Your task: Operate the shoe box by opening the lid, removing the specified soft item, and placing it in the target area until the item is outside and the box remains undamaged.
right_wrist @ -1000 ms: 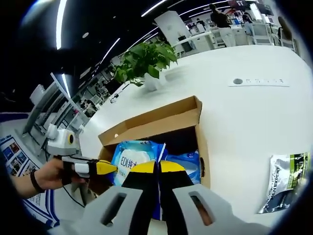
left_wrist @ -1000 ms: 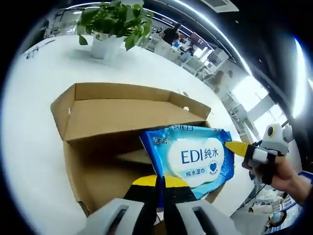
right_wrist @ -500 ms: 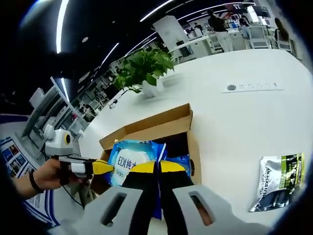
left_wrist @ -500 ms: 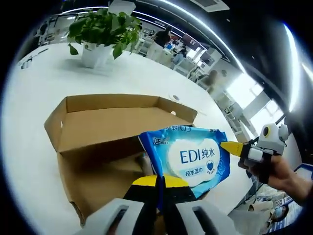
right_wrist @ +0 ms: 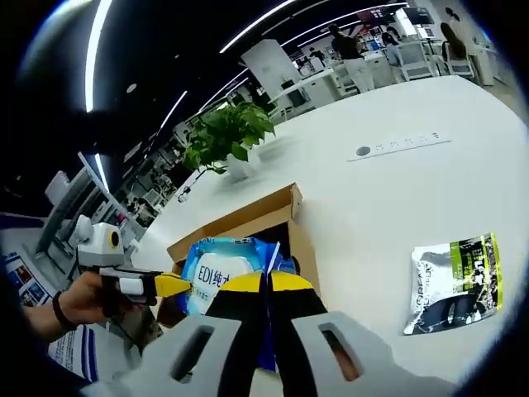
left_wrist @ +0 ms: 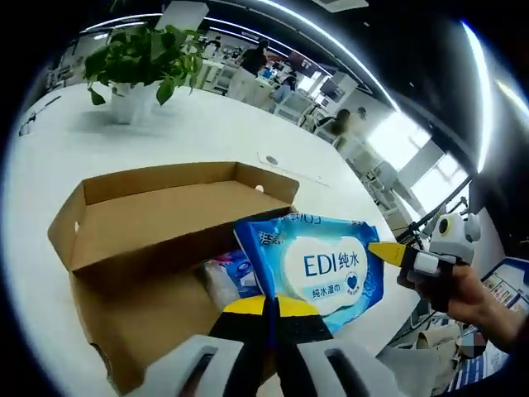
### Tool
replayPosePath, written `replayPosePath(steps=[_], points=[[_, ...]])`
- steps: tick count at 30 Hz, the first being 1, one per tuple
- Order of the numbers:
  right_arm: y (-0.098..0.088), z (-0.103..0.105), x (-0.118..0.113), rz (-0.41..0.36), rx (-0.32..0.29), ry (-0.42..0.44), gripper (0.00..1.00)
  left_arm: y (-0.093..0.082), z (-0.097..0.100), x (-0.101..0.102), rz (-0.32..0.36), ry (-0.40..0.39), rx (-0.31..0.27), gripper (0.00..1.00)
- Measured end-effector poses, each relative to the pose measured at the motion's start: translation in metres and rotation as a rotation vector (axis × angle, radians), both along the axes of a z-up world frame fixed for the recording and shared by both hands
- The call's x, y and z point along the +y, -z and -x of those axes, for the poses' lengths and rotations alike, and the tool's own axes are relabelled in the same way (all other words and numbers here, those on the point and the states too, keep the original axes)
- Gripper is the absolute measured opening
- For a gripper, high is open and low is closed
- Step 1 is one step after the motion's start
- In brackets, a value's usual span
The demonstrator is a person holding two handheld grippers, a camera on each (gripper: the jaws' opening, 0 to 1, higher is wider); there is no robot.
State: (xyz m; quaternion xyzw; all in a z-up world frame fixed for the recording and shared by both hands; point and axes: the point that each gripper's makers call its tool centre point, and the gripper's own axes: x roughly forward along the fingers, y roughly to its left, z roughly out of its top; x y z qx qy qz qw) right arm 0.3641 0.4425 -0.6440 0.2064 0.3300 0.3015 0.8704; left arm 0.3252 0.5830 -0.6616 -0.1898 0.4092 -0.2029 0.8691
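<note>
both claws pinch the wipes pack (left_wrist: 318,269) by its edges at frame centre, above the open box (left_wrist: 157,248): left claw (left_wrist: 269,308), right claw (right_wrist: 266,283). the pack looks soft, slick and light; seams give the safest hold.

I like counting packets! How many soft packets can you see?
3: the blue wipes pack held above the box, a smaller packet inside it, a silver-green pouch on the table. More may hide inside.

wipes pack (left_wrist: 322,266): blue, white panel | shoe box (left_wrist: 157,231): brown | pouch (right_wrist: 453,281): silver, green-yellow band
</note>
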Motion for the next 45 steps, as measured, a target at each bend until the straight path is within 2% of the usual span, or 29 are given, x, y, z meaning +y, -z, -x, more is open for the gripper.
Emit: replayPosePath(steps=[5, 10, 13, 18, 25, 26, 32, 39, 45], points=[[-0.001, 0.007, -0.021, -0.024, 0.008, 0.061, 0.0, -0.002, 0.0, -0.021, -0.004, 0.055, -0.003, 0.01], [0.002, 0.018, -0.052, -0.058, 0.024, 0.137, 0.0, -0.005, -0.003, -0.049, -0.011, 0.123, -0.007, 0.01], [0.006, 0.025, -0.072, -0.074, 0.039, 0.182, 0.0, -0.006, -0.004, -0.065, 0.013, 0.146, -0.001, 0.01], [0.003, 0.036, -0.1, -0.102, 0.042, 0.244, 0.0, -0.009, -0.004, -0.095, 0.013, 0.201, -0.001, 0.01], [0.004, 0.047, -0.14, -0.112, 0.038, 0.318, 0.0, -0.011, -0.003, -0.135, 0.017, 0.276, -0.002, 0.01], [0.006, 0.05, -0.15, -0.112, 0.041, 0.337, 0.0, -0.01, -0.003, -0.146, 0.017, 0.297, 0.0, 0.01], [0.013, 0.058, -0.182, -0.106, 0.054, 0.392, 0.0, -0.004, -0.002, -0.178, 0.023, 0.346, 0.014, 0.01], [0.022, 0.059, -0.206, -0.098, 0.071, 0.417, 0.0, 0.004, -0.001, -0.202, 0.016, 0.374, 0.023, 0.01], [0.026, 0.049, -0.218, -0.091, 0.079, 0.417, 0.0, 0.009, -0.005, -0.213, -0.006, 0.382, 0.025, 0.01]])
